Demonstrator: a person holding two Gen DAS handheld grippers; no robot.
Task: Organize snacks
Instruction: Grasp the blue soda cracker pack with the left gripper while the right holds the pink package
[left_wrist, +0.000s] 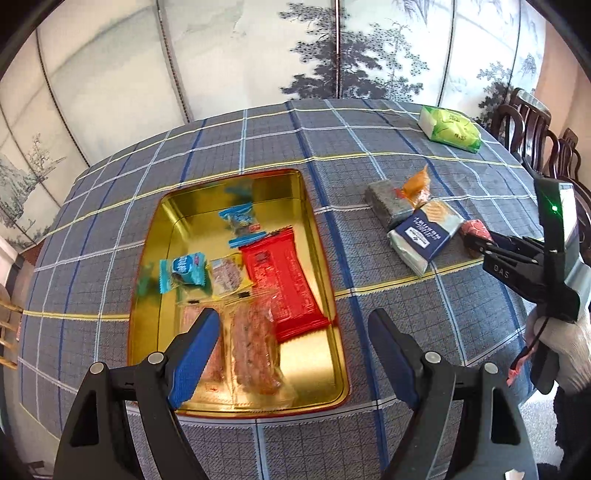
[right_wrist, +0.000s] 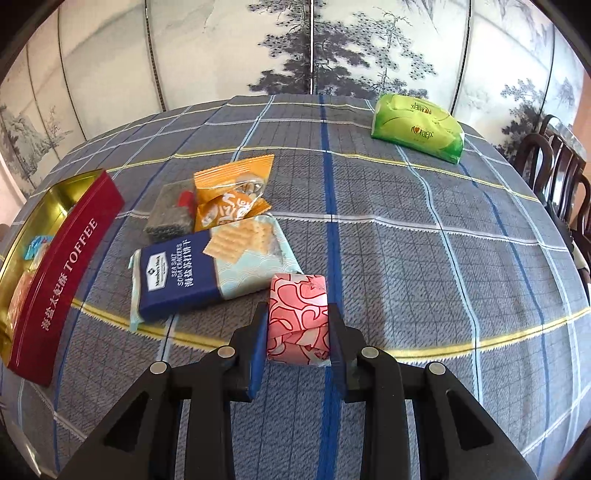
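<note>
Spread across the whole scene: a round table (right_wrist: 424, 258) under a grey-blue plaid cloth, painted folding screen (right_wrist: 221, 48) behind, dark wooden chairs (right_wrist: 554, 162) at the right edge.

Toward the left: a toffee tin (left_wrist: 328, 258), rectangular, gold inside, dark red outside with "TOFFEE" in pale letters. Lying in it: a long red packet (left_wrist: 288, 280), two clear-wrapped reddish bars (left_wrist: 255, 343), two small blue packets (left_wrist: 183, 271), a small yellow-edged one (left_wrist: 229, 275).

At the far side of the table, well apart from everything: a green soft pack (right_wrist: 419, 127).

Beside the tin, on the cloth: a navy and pale-blue sea salt soda cracker pack (right_wrist: 207, 269), lying flat; behind it an orange sachet (right_wrist: 231, 199) leaning on a clear packet of something dark (right_wrist: 170, 214).

Clamped on a small pink-and-red patterned parcel (right_wrist: 299, 321): right gripper (right_wrist: 297, 339), both blue pads pressed to its sides, just beside the cracker pack's near corner. Folded paper wrap, blocky, swirled red outlines on pink.

Over the tin's near end: left gripper (left_wrist: 295, 354), jaws wide apart, nothing between them.
</note>
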